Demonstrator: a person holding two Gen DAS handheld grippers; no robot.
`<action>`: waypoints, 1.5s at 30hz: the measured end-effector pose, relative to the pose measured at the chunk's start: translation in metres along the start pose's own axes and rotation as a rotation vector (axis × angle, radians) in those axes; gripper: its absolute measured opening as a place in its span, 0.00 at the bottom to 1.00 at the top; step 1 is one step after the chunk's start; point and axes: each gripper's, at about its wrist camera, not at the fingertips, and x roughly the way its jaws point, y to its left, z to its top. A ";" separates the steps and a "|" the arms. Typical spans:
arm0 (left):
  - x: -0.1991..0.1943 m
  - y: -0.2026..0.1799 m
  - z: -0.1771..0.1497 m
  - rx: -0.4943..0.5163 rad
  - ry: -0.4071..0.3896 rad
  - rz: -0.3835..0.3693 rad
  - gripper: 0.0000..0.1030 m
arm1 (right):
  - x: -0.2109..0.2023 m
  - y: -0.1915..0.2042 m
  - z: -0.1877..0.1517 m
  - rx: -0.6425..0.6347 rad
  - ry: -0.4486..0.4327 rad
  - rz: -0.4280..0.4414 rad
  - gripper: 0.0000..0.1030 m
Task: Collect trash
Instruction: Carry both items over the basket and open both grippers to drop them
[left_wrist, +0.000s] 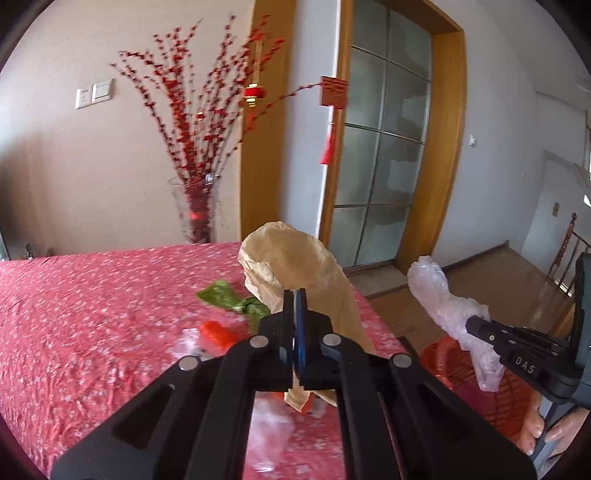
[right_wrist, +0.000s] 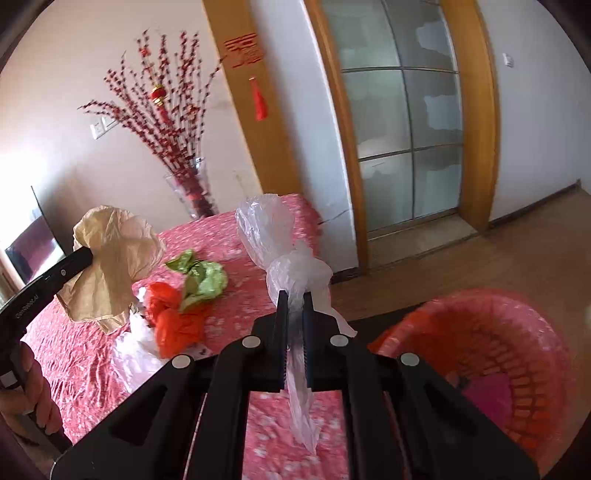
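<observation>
In the left wrist view, the left gripper (left_wrist: 295, 295) has its jaws pressed together on a crumpled tan paper bag (left_wrist: 291, 258), lifted above the pink floral tablecloth (left_wrist: 92, 314). On the cloth beyond it lie a green wrapper (left_wrist: 229, 299), an orange scrap (left_wrist: 216, 332) and blurred clear plastic (left_wrist: 188, 341). At right, the right gripper (left_wrist: 471, 325), whose body reads "DAS", pinches a clear plastic bag (left_wrist: 436, 295) above a red mesh basket (left_wrist: 498, 391). In the right wrist view, the right gripper (right_wrist: 295, 295) pinches the knotted clear plastic bag (right_wrist: 273, 236), whose tail hangs down between the jaws. The red mesh basket (right_wrist: 491, 332) sits at lower right beside the table's edge. At left, the left gripper (right_wrist: 86, 254), with small unreadable lettering on its arm, holds the tan paper bag (right_wrist: 110, 258). The orange scrap (right_wrist: 173, 317), green wrapper (right_wrist: 203, 277) and another clear plastic piece (right_wrist: 133, 350) rest on the tablecloth (right_wrist: 74, 362). A red paper character (right_wrist: 243, 50) hangs on the wooden door frame.
</observation>
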 end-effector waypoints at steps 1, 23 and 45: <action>0.001 -0.007 0.000 0.006 0.000 -0.011 0.03 | -0.003 -0.005 0.000 0.005 -0.003 -0.007 0.07; 0.024 -0.173 -0.030 0.101 0.083 -0.352 0.03 | -0.051 -0.135 -0.035 0.180 -0.009 -0.230 0.07; 0.072 -0.194 -0.077 0.110 0.237 -0.331 0.30 | -0.058 -0.181 -0.050 0.275 0.001 -0.289 0.39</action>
